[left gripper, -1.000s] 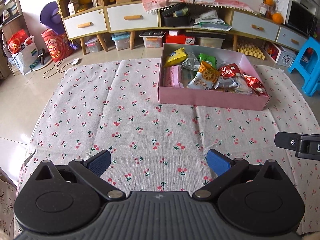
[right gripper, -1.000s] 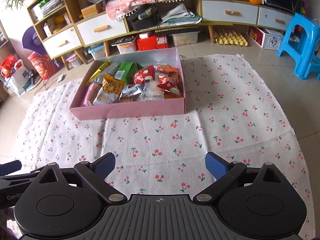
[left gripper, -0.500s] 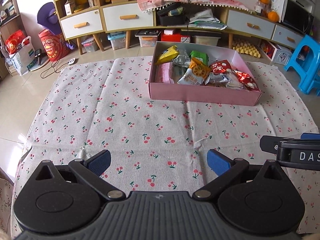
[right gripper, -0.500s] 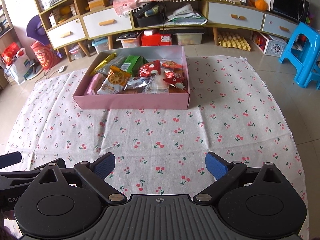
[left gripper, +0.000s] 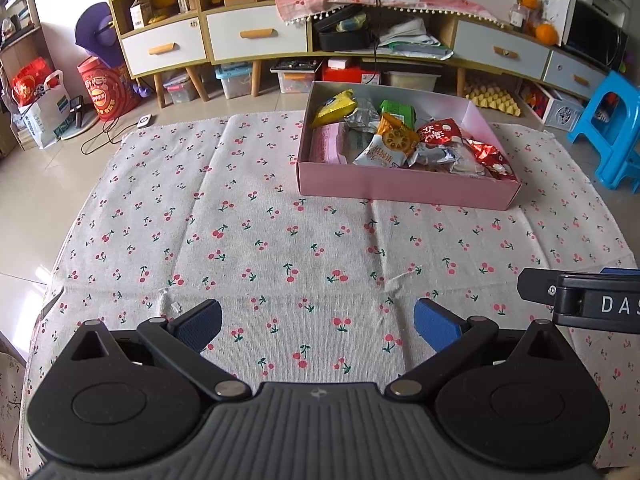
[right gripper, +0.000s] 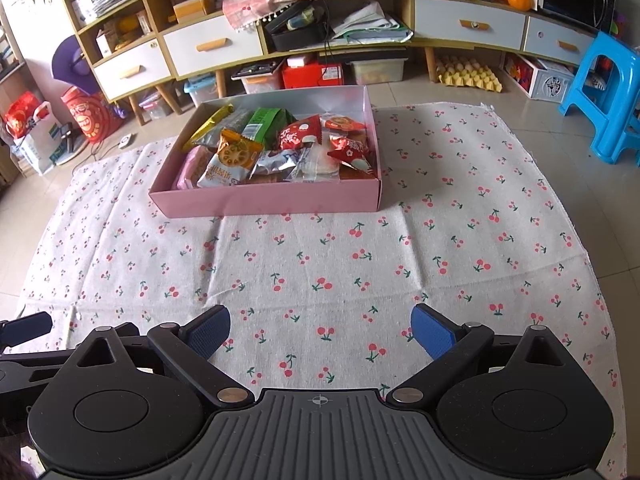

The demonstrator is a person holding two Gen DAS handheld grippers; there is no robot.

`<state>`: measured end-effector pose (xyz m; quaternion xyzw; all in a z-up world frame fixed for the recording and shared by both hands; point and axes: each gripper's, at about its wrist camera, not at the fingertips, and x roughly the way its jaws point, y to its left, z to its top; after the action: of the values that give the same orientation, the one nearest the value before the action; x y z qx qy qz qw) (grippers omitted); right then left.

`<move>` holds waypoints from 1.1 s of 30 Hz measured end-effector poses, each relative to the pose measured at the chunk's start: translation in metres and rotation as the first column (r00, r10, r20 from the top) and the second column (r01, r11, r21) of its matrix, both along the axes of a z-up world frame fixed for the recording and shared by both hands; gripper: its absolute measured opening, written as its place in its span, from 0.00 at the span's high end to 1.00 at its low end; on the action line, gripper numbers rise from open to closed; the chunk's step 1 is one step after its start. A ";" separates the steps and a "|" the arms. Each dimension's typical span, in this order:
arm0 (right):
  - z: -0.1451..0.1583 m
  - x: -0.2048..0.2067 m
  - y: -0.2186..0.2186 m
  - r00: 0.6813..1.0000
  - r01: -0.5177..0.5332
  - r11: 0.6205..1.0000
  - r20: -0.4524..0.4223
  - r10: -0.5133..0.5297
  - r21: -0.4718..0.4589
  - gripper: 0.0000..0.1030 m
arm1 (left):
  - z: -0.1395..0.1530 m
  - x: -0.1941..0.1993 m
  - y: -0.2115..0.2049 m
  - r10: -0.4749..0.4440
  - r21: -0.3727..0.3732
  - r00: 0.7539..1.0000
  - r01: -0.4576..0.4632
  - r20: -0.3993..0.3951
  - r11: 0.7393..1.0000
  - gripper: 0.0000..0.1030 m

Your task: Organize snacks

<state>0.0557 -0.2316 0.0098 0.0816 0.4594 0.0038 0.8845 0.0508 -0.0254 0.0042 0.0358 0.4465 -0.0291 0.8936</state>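
Observation:
A pink box (left gripper: pixel 404 188) (right gripper: pixel 264 202) lies on the cherry-print cloth (left gripper: pixel 256 240) (right gripper: pixel 360 264) on the floor. It holds several snack packets: a yellow one (left gripper: pixel 334 107), a green one (right gripper: pixel 264 122), an orange-and-white one (left gripper: pixel 390 142) (right gripper: pixel 232 160), red ones (left gripper: pixel 440 132) (right gripper: pixel 302 134) and silver ones. My left gripper (left gripper: pixel 318 322) is open and empty, well in front of the box. My right gripper (right gripper: pixel 320 330) is open and empty, also in front of it. The right gripper's side shows at the right edge of the left wrist view (left gripper: pixel 580 300).
A low cabinet with white drawers (left gripper: pixel 256 36) (right gripper: pixel 468 26) stands behind the cloth, with storage bins under it. A blue plastic stool (left gripper: pixel 612 128) (right gripper: pixel 604 100) stands at the right. Bags and a red drum (left gripper: pixel 104 88) stand at the left.
Both grippers have drawn back and risen from the box, so it looks smaller and farther. Both stay open. The box and snacks have not moved.

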 end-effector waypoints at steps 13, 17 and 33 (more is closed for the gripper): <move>-0.002 0.001 -0.001 1.000 0.006 1.000 -0.012 -0.006 0.004 0.04 | -0.001 0.000 0.000 -0.004 0.002 1.000 0.004 -0.005 1.000 0.01; -0.003 0.001 -0.001 1.000 0.006 1.000 -0.015 -0.006 0.002 0.04 | -0.002 0.000 0.000 -0.003 0.002 1.000 0.003 -0.007 1.000 0.01; -0.006 0.001 0.000 1.000 0.003 1.000 -0.020 -0.003 -0.004 0.04 | -0.001 0.000 0.000 0.004 -0.001 1.000 -0.004 -0.007 1.000 0.01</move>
<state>0.0566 -0.2319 0.0039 0.0804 0.4682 0.0008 0.8799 0.0505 -0.0250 0.0027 0.0344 0.4497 -0.0274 0.8921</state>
